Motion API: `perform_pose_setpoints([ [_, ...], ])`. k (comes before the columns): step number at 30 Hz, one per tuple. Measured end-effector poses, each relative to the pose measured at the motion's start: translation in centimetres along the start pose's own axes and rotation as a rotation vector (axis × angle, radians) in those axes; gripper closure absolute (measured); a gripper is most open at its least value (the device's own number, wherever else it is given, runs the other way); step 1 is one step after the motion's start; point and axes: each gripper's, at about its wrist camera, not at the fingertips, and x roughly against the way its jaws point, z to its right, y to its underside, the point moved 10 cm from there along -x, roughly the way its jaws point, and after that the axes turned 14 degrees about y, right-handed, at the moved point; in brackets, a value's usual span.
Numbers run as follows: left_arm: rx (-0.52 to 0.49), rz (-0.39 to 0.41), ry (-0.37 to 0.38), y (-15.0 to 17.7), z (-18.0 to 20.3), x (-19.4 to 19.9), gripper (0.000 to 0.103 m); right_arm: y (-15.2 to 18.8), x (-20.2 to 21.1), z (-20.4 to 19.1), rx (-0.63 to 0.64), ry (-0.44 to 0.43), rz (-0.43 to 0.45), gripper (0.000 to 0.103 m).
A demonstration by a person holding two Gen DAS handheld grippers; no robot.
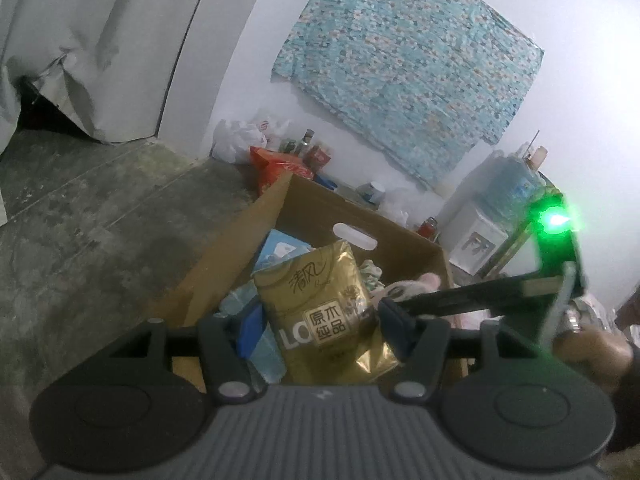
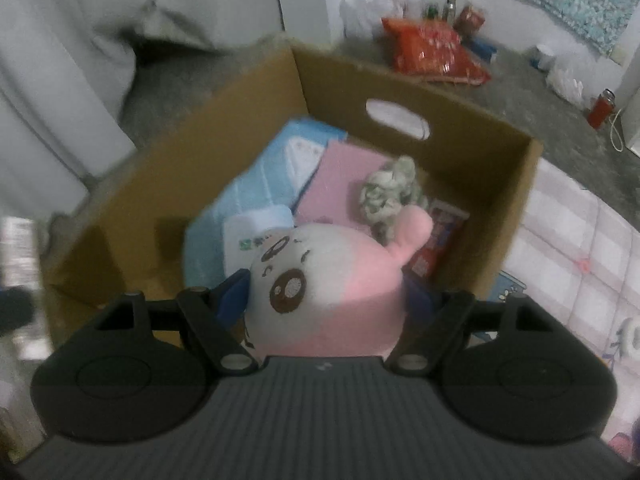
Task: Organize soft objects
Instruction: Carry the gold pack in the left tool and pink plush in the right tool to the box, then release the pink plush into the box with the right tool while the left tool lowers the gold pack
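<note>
A: Left hand-held gripper (image 1: 316,326) is clamped on a gold tissue pack (image 1: 326,312), blue fingers (image 1: 250,330) pressing its two sides, and it hangs over the near end of the open cardboard box (image 1: 400,236)

B: And the right hand-held gripper (image 2: 326,294)?

A: Closed round a pink-and-white plush toy (image 2: 320,276), face to the camera, one pink ear sticking up to the right. It sits above the box's near edge (image 2: 516,216), just over the contents

B: What's inside the box?

A: A light blue tissue pack (image 2: 276,172) against the left wall, a pink flat pack (image 2: 344,176) beside it in the middle, a grey-green patterned soft bundle (image 2: 390,192) toward the right, and a red packet (image 2: 438,240) leaning by the right wall. The picture's blurred, so I can't read labels

B: Surroundings?

A: Box on a concrete floor (image 1: 80,216). Beyond its far wall lies a red snack bag (image 2: 434,50) with bottles (image 2: 450,6) by the wall. A checked blanket (image 2: 572,248) lies right of the box, and a blue patterned cloth (image 1: 404,72) hangs on the wall
</note>
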Motion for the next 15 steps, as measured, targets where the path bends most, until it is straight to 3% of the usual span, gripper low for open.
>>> perform_pose_setpoints([
  [4, 0.010, 0.005, 0.001, -0.1, -0.8, 0.1, 0.041, -0.5, -2.4, -1.8, 0.027, 0.018, -0.036, 0.017],
  [10, 0.024, 0.001, 0.006, 0.0, -1.3, 0.0, 0.041, -0.2, -3.9, -0.4, 0.012, 0.036, -0.059, 0.016],
  [15, 0.018, -0.001, 0.004, 0.1, -1.4, -0.1, 0.041, -0.6, -3.6, -0.4, 0.025, 0.033, -0.025, 0.016],
])
